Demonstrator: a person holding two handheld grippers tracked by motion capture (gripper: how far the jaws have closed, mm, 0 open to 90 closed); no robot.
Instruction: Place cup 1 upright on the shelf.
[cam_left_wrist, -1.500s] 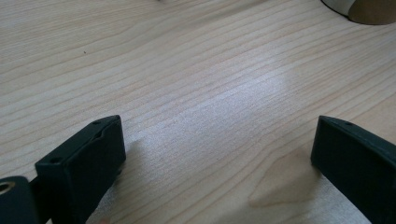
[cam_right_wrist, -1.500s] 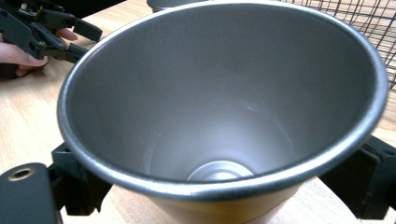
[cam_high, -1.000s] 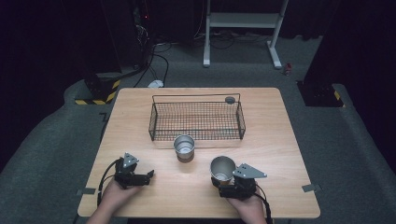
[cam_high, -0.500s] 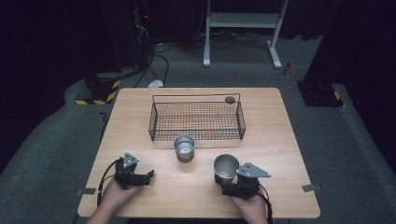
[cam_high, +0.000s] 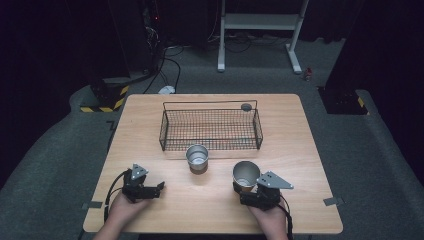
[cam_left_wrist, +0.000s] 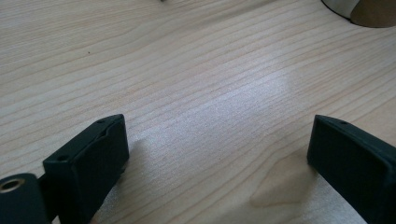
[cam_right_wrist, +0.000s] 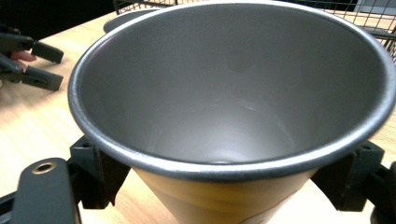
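- The right tool (cam_high: 248, 189) is clamped on a metal cup (cam_high: 245, 175), one jaw on each side of the tapered body below the rim, as the right gripper view shows (cam_right_wrist: 229, 116).
- That held cup sits near the front edge of the counter (cam_high: 310, 150), in front of the wire basket (cam_high: 210, 129) and toward the basket's right end; it looks tipped back toward the person, its mouth facing the tool's camera.
- A second metal cup (cam_high: 197, 158) stands upright just in front of the basket's middle, well apart from both tools.
- The left tool (cam_high: 159, 187) rests low on the counter, in front of the basket's left end. Its jaws stand apart with only bare wood between them in the left gripper view, though they have just been closing a little.
- Judgement: the step in hand seems to be carrying the gripped cup, most likely toward the basket or the other cup.
- The next move would call for lifting the cup clear of the counter, keeping the grip firm on the slippery taper, and passing over the basket's near wall without catching the wire.
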